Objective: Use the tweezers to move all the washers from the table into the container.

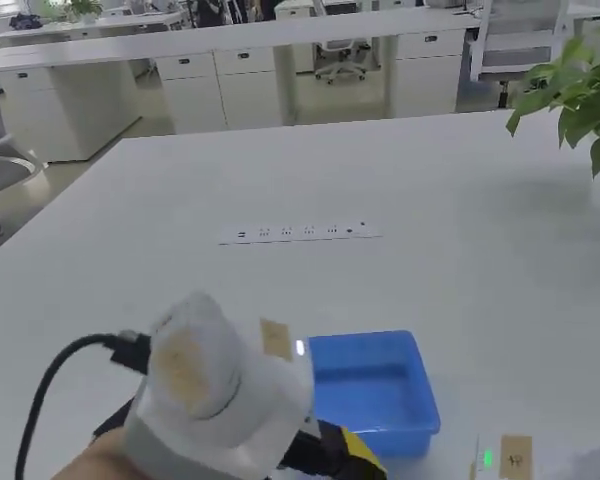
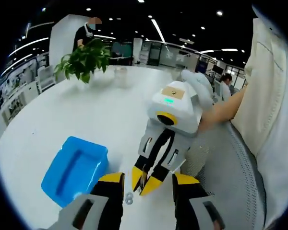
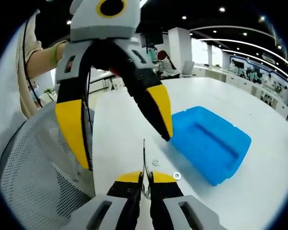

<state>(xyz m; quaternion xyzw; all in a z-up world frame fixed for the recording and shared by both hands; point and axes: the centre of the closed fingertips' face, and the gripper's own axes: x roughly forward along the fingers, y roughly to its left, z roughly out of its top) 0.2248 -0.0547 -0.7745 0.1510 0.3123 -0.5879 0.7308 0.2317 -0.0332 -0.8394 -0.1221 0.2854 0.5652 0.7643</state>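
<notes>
A blue container (image 1: pixel 372 385) (image 2: pixel 77 168) (image 3: pixel 210 143) sits on the white table (image 1: pixel 280 190). Small washers (image 3: pixel 156 163) (image 2: pixel 129 198) lie on the table beside it, one more washer (image 3: pixel 176 176) closer to the container wall. My right gripper (image 3: pixel 145 178) (image 2: pixel 144 184) is shut on thin metal tweezers (image 3: pixel 144 153), whose tips point at the table close to the washers. Facing it, my left gripper (image 2: pixel 149 181) (image 3: pixel 125 151) stands open with nothing between its jaws. In the head view the left gripper's white body (image 1: pixel 215 400) covers the jaws and the washers.
A power strip (image 1: pixel 300 233) lies mid-table. A potted plant (image 1: pixel 580 100) (image 2: pixel 84 60) stands at the table's far right corner. A grey mesh chair (image 3: pixel 33 172) is at the near table edge. Desks and chairs fill the room behind.
</notes>
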